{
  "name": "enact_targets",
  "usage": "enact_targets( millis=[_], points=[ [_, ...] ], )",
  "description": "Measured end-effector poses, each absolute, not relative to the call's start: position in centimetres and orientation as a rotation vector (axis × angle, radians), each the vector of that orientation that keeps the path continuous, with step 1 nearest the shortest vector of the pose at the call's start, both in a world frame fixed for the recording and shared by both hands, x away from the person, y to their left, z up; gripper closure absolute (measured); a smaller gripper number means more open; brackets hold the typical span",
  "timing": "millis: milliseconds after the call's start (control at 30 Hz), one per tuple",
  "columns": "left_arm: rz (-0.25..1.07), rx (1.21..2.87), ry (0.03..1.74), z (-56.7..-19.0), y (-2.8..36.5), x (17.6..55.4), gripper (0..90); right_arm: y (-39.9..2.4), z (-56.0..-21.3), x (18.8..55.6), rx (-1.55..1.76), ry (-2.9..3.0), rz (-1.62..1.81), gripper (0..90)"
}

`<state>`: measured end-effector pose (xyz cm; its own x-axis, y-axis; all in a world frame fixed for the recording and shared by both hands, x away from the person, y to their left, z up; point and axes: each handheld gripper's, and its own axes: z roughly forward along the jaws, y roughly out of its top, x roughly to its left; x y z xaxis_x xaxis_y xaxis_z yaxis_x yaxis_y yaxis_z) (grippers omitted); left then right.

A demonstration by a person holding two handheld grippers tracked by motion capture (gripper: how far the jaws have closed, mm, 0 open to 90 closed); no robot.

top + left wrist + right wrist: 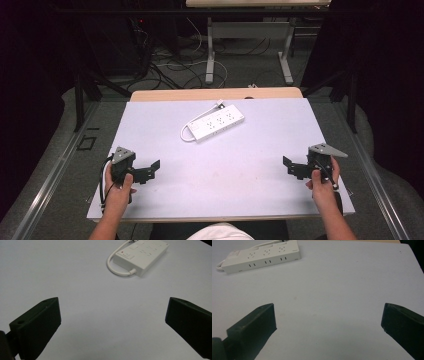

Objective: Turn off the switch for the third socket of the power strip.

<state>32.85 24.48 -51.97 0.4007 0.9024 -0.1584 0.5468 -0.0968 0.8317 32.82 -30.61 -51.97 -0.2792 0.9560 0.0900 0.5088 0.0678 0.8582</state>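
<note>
A white power strip with a short looped cord lies in the far middle of the pale sheet. It appears at the top of the left gripper view as the power strip, and at the top left of the right gripper view as the power strip. My left gripper rests near the front left of the sheet, jaws wide apart and empty. My right gripper sits near the front right, open too, nothing between its jaws. Both point inward toward the middle of the table.
The table carries a white sheet that covers most of it. Beyond the far edge are a second table's legs and loose cables on the floor. Dark curtains stand at both sides.
</note>
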Motion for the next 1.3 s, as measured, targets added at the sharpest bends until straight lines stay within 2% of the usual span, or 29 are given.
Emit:
enact_targets(
  millis=[433,1300],
  points=[
    [0.554,1.782,1.279,-52.2,24.1,32.8,0.1,-29.3,-52.4,33.4,1.421,1.850,1.109,0.0],
    [0.559,1.761,1.281,-52.0,24.1,32.3,0.2,-27.1,-51.1,35.7,1.381,1.944,1.080,0.8]
  ],
)
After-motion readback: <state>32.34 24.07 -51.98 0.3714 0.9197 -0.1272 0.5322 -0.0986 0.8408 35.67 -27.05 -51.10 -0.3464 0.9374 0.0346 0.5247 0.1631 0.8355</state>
